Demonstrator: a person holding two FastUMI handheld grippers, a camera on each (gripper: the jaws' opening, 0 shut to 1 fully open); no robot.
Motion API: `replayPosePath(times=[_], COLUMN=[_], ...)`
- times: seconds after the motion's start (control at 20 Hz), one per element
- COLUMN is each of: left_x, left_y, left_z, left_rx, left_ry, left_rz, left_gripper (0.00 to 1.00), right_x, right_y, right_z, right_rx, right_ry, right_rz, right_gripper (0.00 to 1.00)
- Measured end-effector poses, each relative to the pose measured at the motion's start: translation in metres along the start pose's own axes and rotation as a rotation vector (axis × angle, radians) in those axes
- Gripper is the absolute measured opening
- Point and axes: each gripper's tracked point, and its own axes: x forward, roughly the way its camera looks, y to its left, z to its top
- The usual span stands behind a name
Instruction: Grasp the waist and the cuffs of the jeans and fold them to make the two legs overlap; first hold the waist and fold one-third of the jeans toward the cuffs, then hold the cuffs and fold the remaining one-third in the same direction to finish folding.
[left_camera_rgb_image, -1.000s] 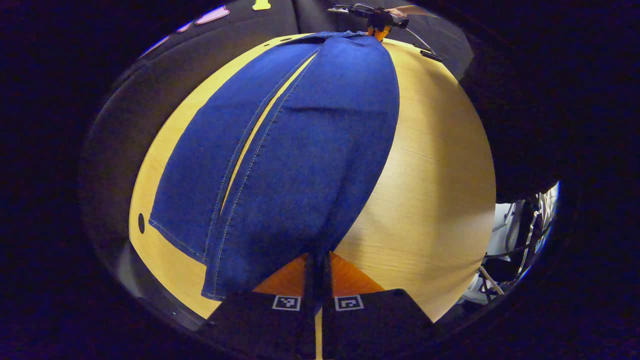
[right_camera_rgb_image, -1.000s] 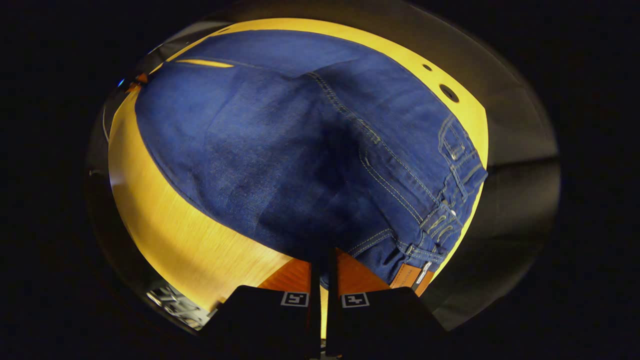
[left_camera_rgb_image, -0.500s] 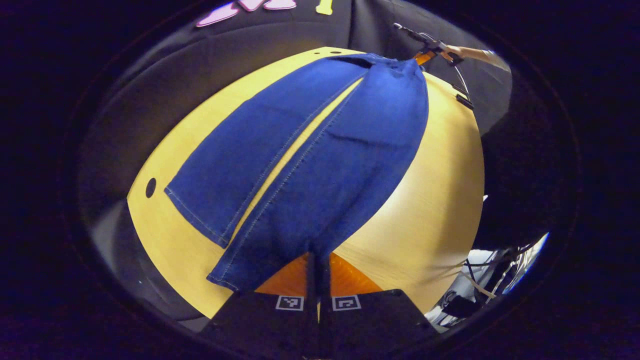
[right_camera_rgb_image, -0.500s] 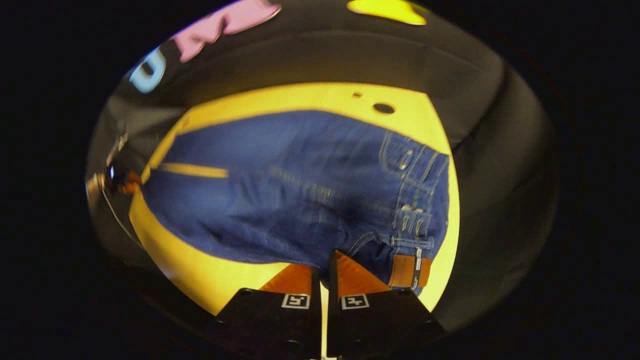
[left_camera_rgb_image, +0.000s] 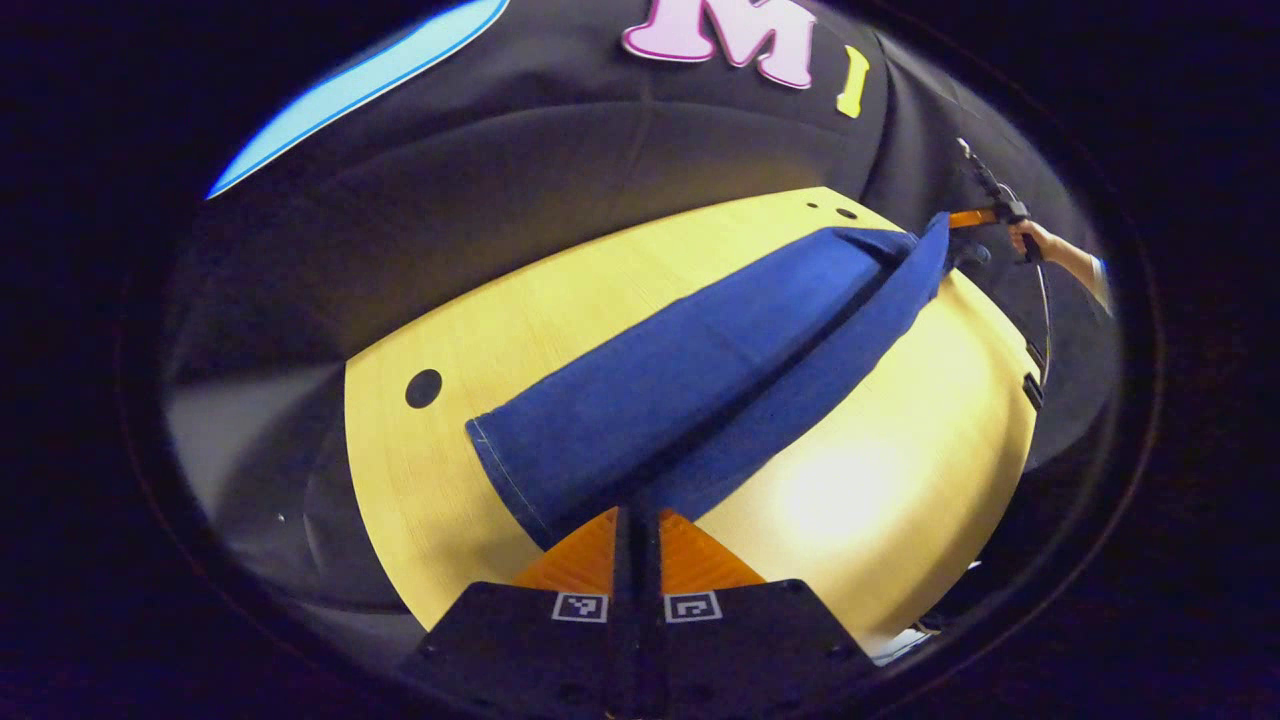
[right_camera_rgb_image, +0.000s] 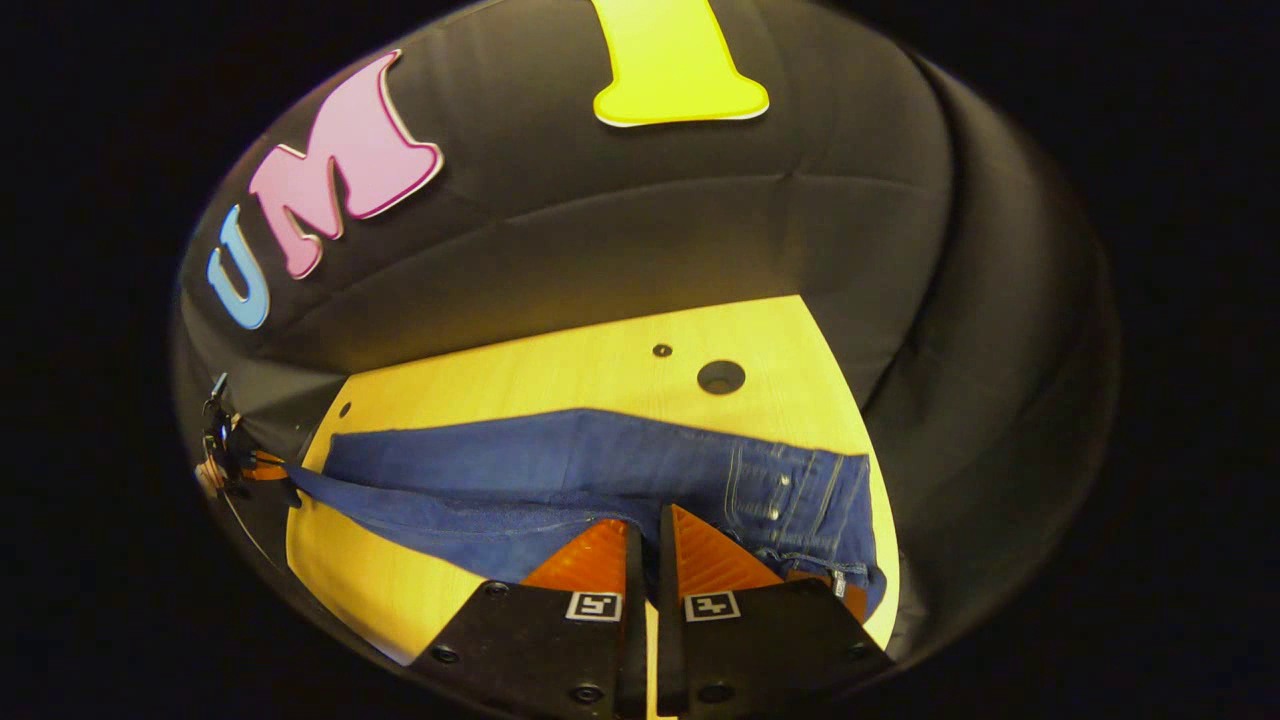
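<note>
we hold the jeans (left_camera_rgb_image: 700, 390) clenched in both the left gripper (left_camera_rgb_image: 637, 520) and right gripper (right_camera_rgb_image: 645, 535); uneven lift risks misaligned legs on the bench (left_camera_rgb_image: 880, 480).

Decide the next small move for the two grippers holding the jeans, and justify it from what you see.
Probably carry the lifted leg on across and lower it onto the flat one. The left gripper pinches the cuff end of the jeans, the right gripper the waist end, and the raised leg hangs above the table, not yet overlapping.

The jeans (left_camera_rgb_image: 700, 390) on the table (left_camera_rgb_image: 880, 480) are viewed lengthwise from opposite ends, close and low; both views share them, frame centre.
</note>
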Motion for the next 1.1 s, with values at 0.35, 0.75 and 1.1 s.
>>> replayPosePath(times=[0.35,0.75,1.1], left_x=[0.079,-0.005,-0.088], left_y=[0.057,0.078,0.039], left_z=[0.022,0.055,0.016], left_rx=[-0.082,-0.297,-0.383], left_ry=[0.024,-0.348,-0.52], left_rz=[0.288,0.361,0.335], left_gripper=[0.21,0.98,0.97], right_x=[0.112,0.038,-0.004], right_y=[-0.01,-0.029,-0.132], right_z=[-0.009,0.081,-0.011], right_rx=[0.094,0.256,0.651], right_ry=[0.035,-0.249,-0.11], right_rz=[-0.162,-0.129,-0.332], right_gripper=[0.07,0.98,0.97])
